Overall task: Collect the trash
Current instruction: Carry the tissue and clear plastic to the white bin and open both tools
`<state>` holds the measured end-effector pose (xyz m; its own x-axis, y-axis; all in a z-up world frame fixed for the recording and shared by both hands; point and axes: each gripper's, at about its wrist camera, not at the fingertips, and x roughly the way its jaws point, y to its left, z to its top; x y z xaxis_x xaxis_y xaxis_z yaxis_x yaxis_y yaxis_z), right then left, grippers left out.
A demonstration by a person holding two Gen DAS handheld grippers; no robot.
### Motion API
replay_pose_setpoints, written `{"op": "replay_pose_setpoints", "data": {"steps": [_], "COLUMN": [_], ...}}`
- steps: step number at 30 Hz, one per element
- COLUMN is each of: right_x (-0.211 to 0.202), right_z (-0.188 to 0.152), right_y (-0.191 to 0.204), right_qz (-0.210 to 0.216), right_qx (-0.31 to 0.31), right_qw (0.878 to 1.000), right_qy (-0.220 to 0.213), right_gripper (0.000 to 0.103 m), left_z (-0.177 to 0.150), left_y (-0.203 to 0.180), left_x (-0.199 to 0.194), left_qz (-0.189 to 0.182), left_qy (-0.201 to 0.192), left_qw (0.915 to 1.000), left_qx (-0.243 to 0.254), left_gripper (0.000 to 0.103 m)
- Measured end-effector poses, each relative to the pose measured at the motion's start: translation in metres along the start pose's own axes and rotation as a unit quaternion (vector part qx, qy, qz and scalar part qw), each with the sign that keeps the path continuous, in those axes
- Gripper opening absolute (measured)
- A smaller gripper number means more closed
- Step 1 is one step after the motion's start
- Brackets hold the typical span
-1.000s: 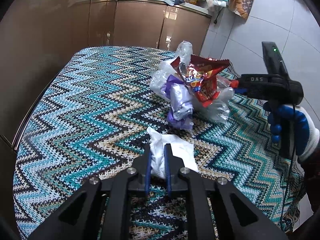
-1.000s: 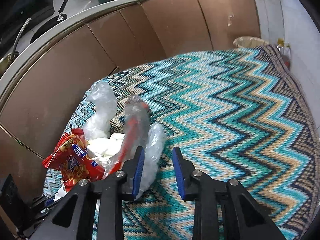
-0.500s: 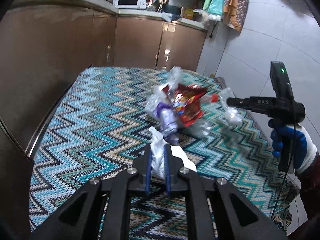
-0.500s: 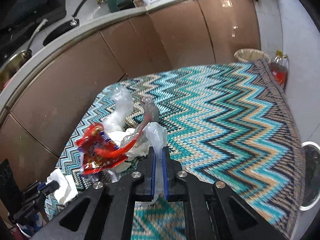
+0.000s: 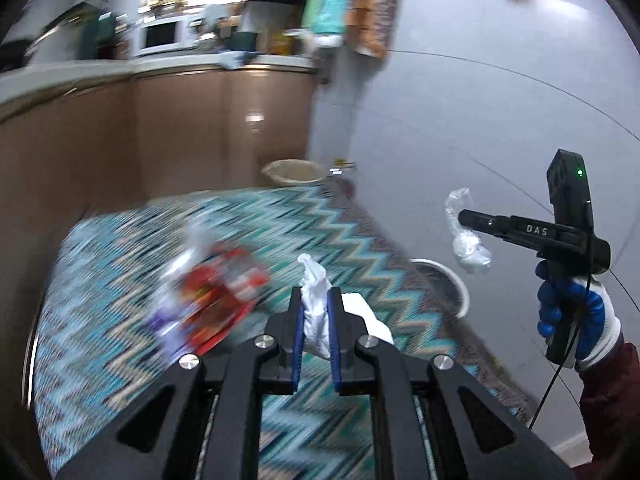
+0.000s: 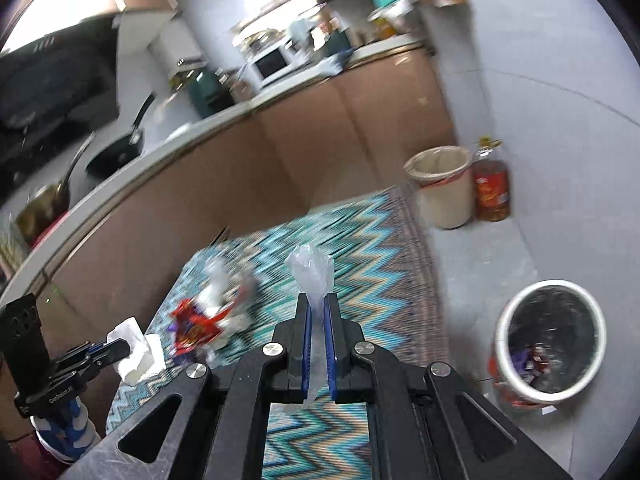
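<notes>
Left gripper (image 5: 316, 334) jaws clamped on a crumpled white tissue (image 5: 316, 316); right gripper (image 6: 318, 340) jaws pinched on a clear plastic bag (image 6: 312, 272). More wrappers (image 6: 200, 320) lie on the zigzag-cloth counter (image 6: 372, 264) at ten o'clock, and a black-lined bin (image 6: 550, 336) stands at three o'clock.
</notes>
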<state>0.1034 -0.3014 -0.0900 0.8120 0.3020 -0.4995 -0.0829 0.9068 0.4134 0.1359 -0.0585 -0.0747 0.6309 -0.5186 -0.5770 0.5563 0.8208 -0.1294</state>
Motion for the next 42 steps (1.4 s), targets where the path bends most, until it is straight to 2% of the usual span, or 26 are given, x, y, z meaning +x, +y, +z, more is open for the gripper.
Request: {"op": "replay_pose_setpoints", "data": {"steps": [4,9,13,17,20,25,26,28,30,32,37,42], "right_x": [-0.033,-0.045,-0.039,-0.023,-0.008,0.016,0.018,0.022,0.026,0.027,0.018,0.006], "right_z": [0.01,0.014,0.011,0.01,0.008,0.007,0.007,0.005,0.005,0.004,0.001,0.004], "right_y": [-0.053,-0.119,-0.176,-0.225,-0.247,-0.274,-0.278,-0.285,-0.29,-0.295,-0.298,-0.287], "right_qz": [-0.046,-0.113,-0.166,-0.197,-0.208,-0.216,-0.219,-0.226,-0.234,-0.238,-0.242,-0.233], "right_qx": [0.024,0.052,0.074,0.093,0.099,0.103,0.102,0.1,0.096,0.095,0.099,0.105], "right_qw": [0.998,0.992,0.983,0.976,0.973,0.971,0.97,0.969,0.967,0.966,0.965,0.967], "right_qy": [-0.028,-0.032,-0.02,-0.005,0.007,0.021,0.024,0.028,0.032,0.034,0.029,0.014], "right_gripper": [0.006,0.007,0.008,0.009,0.009,0.009,0.01,0.016,0.021,0.022,0.022,0.029], "left_z": [0.039,0.074,0.08,0.083,0.088,0.086,0.085,0.082,0.083,0.082,0.083,0.083], "left_y": [-0.059,-0.144,-0.21,-0.252,-0.267,-0.276,-0.278,-0.277,-0.276,-0.275,-0.265,-0.263], "left_x": [0.048,0.126,0.19,0.253,0.297,0.341,0.351,0.364,0.377,0.387,0.387,0.354], "left_qz": [-0.046,-0.092,-0.12,-0.126,-0.124,-0.133,-0.138,-0.141,-0.143,-0.143,-0.14,-0.13], "left_qy": [0.01,0.038,0.059,0.078,0.093,0.109,0.114,0.12,0.124,0.128,0.128,0.109], "left_qw": [0.9978,0.9888,0.9786,0.9734,0.9721,0.971,0.9701,0.97,0.9709,0.972,0.9745,0.9776], "left_qx": [0.048,0.11,0.157,0.175,0.176,0.166,0.164,0.157,0.147,0.136,0.121,0.125], "left_gripper": [0.01,0.01,0.01,0.01,0.011,0.014,0.017,0.031,0.038,0.039,0.039,0.039]}}
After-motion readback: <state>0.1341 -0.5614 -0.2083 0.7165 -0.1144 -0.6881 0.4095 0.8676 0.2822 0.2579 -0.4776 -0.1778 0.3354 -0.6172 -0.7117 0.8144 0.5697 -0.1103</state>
